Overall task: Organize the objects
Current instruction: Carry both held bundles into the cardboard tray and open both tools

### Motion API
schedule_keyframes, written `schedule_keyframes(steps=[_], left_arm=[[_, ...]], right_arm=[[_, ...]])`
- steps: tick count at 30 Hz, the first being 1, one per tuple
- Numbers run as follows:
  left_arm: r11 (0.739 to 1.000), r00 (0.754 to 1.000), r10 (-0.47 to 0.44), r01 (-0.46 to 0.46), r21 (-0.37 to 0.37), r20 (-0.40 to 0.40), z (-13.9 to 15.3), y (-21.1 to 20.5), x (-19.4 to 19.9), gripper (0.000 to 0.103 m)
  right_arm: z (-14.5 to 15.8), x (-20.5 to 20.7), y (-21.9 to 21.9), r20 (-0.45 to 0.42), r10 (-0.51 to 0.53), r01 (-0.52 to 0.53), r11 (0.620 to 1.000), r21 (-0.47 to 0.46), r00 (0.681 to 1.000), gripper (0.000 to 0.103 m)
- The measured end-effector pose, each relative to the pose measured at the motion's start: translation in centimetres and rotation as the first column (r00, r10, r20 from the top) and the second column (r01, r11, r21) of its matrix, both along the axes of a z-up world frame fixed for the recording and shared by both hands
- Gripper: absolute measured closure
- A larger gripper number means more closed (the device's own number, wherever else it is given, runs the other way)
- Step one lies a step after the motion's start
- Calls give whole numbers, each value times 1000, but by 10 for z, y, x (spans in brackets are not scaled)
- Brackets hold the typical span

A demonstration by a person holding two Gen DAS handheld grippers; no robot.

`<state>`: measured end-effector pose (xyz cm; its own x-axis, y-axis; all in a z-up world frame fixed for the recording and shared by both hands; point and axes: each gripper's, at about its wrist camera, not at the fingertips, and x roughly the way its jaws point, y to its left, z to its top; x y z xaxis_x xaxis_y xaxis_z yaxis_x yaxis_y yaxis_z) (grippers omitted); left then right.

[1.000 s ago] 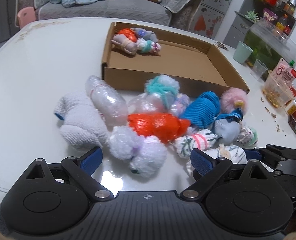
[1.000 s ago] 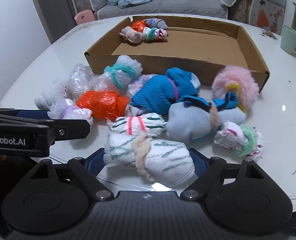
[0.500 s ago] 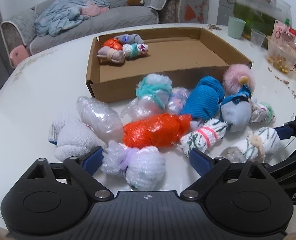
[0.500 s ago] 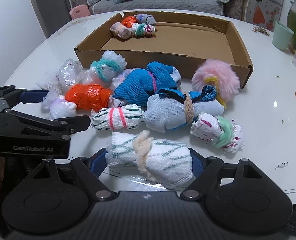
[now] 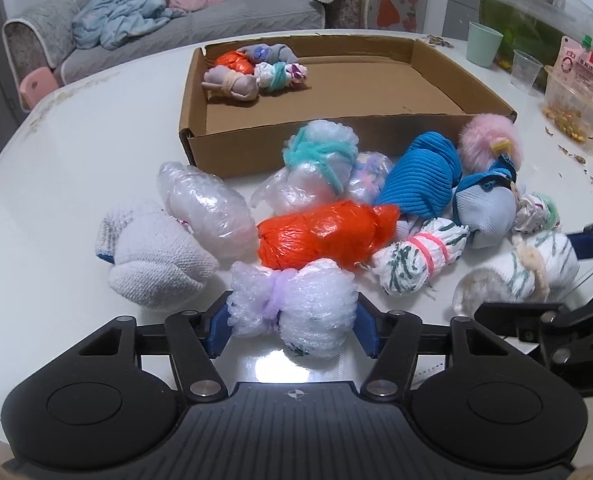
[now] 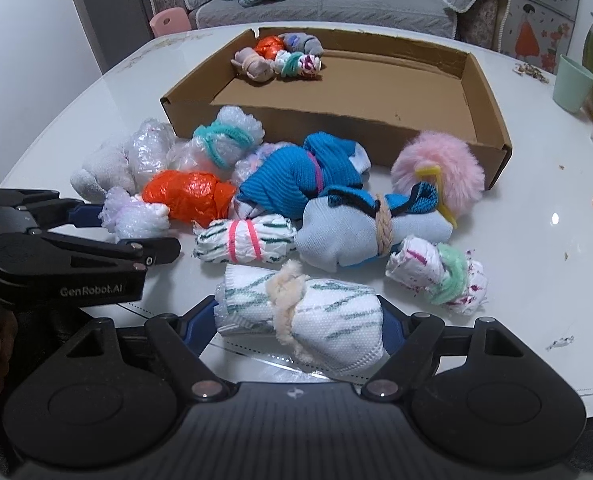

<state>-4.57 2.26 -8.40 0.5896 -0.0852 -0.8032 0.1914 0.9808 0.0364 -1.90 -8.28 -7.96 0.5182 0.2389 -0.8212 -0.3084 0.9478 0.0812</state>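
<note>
A pile of tied bundles lies on the white table (image 5: 76, 152) in front of a shallow cardboard box (image 5: 296, 152) (image 6: 336, 124). My left gripper (image 5: 292, 328) is closing, and its blue pads touch both ends of a bubble-wrap bundle tied with purple (image 5: 296, 300) (image 6: 136, 216). My right gripper (image 6: 296, 324) is closing too, its pads against a white green-striped sock bundle with a beige tie (image 6: 308, 308) (image 5: 528, 268). Both bundles rest on the table. Several small bundles (image 5: 252, 72) sit in the box's far left corner.
Orange plastic bundle (image 5: 320, 236), blue knit bundle (image 5: 420, 180), pink fluffy ball (image 6: 436, 164), grey sock bundle (image 6: 344, 236) and other wraps crowd the pile. Cups (image 5: 484, 44), a snack tub (image 5: 572, 108) and crumbs stand at the right. A sofa (image 5: 176, 20) is behind.
My left gripper's jaws have drawn in from wide apart onto the purple-tied bubble-wrap bundle, and its view has rolled level. The right gripper has stayed around the striped sock bundle.
</note>
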Motion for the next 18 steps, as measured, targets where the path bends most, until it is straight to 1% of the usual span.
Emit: schedule_keyframes(steps=[5, 12, 15, 18], left_arm=[[1000, 1000, -12, 12, -4, 3, 4, -1, -3, 38], [1000, 1000, -4, 4, -13, 12, 18, 3, -11, 38], [1000, 1000, -5, 5, -22, 19, 28, 5, -15, 38], [1000, 999, -12, 13, -25, 45, 43, 6, -20, 38]], right_arm=[[7, 1, -1, 18, 1, -1, 1000, 9, 1000, 26], [9, 3, -4, 6, 2, -2, 1000, 17, 1000, 26], [19, 5, -9, 20, -5, 5, 999, 39, 1000, 26], [32, 9, -16, 45, -16, 13, 998, 61, 999, 26]])
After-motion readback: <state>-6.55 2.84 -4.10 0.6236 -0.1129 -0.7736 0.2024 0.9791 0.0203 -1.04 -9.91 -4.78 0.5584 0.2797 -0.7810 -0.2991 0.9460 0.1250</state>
